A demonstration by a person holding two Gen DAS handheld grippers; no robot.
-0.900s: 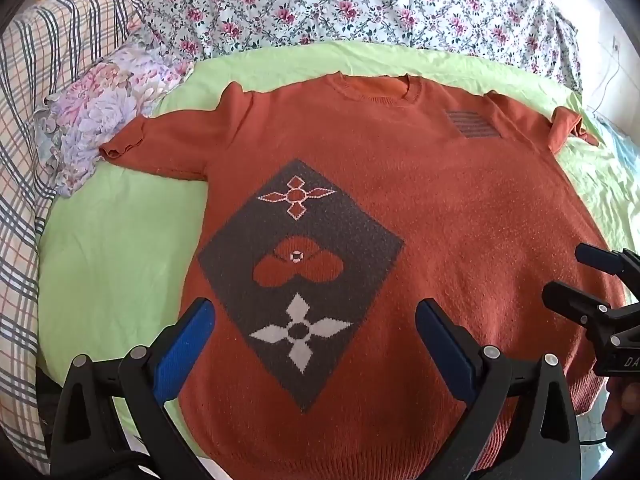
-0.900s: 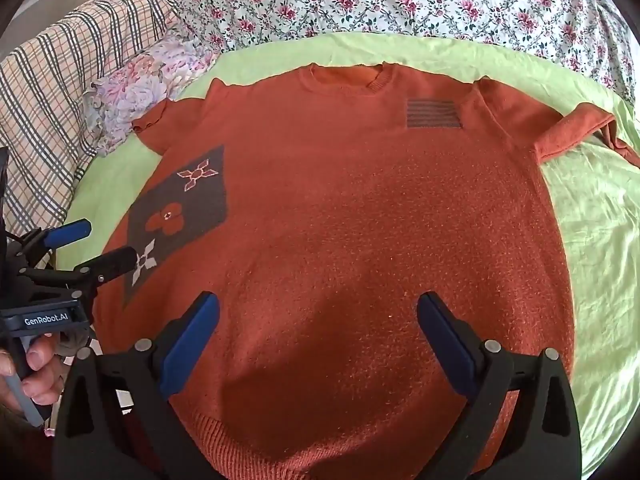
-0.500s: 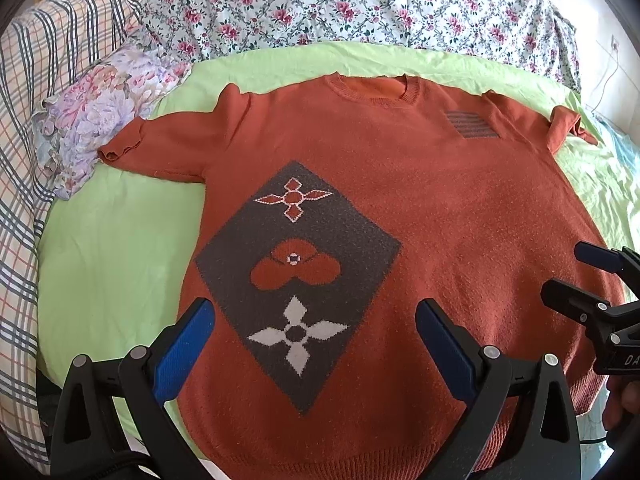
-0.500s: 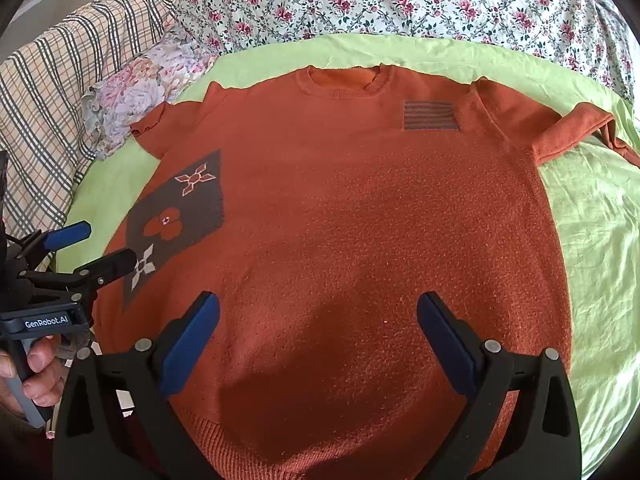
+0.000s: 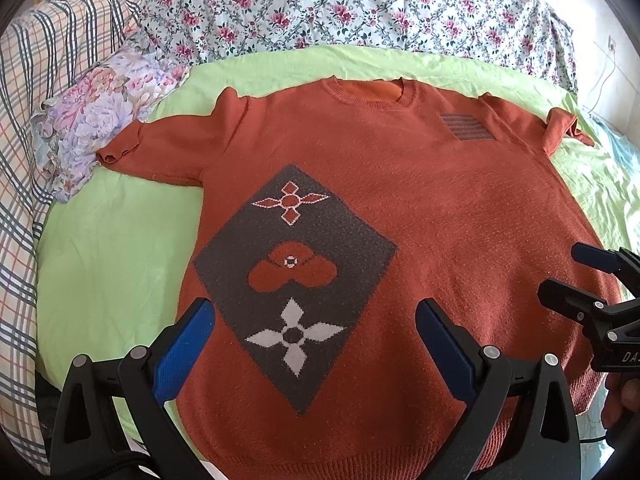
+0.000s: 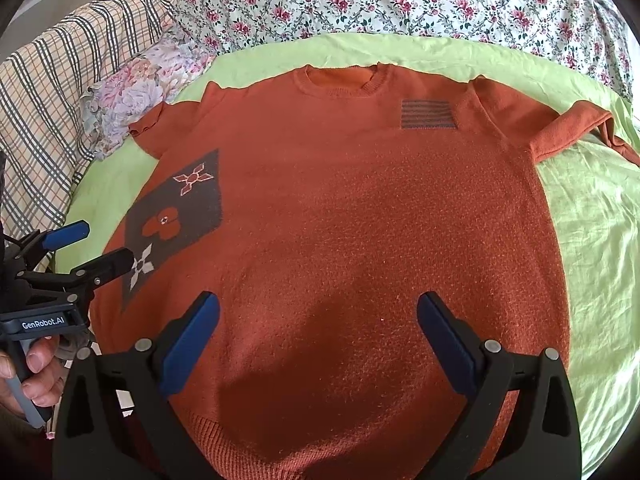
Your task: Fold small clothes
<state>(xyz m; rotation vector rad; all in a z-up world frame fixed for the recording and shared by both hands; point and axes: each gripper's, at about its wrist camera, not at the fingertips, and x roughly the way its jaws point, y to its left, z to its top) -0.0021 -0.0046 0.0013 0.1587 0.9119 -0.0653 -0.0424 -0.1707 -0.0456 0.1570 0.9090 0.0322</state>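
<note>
Hovering over the near hem of an orange sweater (image 5: pixel 460 208), the left gripper (image 5: pixel 312 324) has its blue-padded fingers (image 5: pixel 184 344) spread wide with nothing between them but the knit lying below, untouched. In the right wrist view the right gripper (image 6: pixel 318 320) hangs the same way, its fingers (image 6: pixel 444 344) set far apart and empty above the plain orange belly of the garment. Each tool shows at the edge of the other's view, and a hand (image 6: pixel 38 376) grips the handle of the left one at the lower left of the right wrist view.

Beyond the fingers, the sweater lies face up and flat on a light green sheet (image 5: pixel 108 256) on the bed, hem toward the cameras and collar away. A dark grey diamond patch (image 5: pixel 292 272) with three flower-like motifs sits on its lower part at the picture's left. Further up, a small grey striped rectangle (image 6: pixel 428 114) sits near the shoulder at the picture's right. Both short sleeves stretch outward; the right-hand one is creased over at its cuff.

At the picture's left beyond the sleeve lies a pastel floral cloth (image 5: pixel 92 120), beside a checked blanket (image 5: pixel 36 80). Farthest back, a rose-print quilt (image 5: pixel 340 4) runs across the bed past the collar.
</note>
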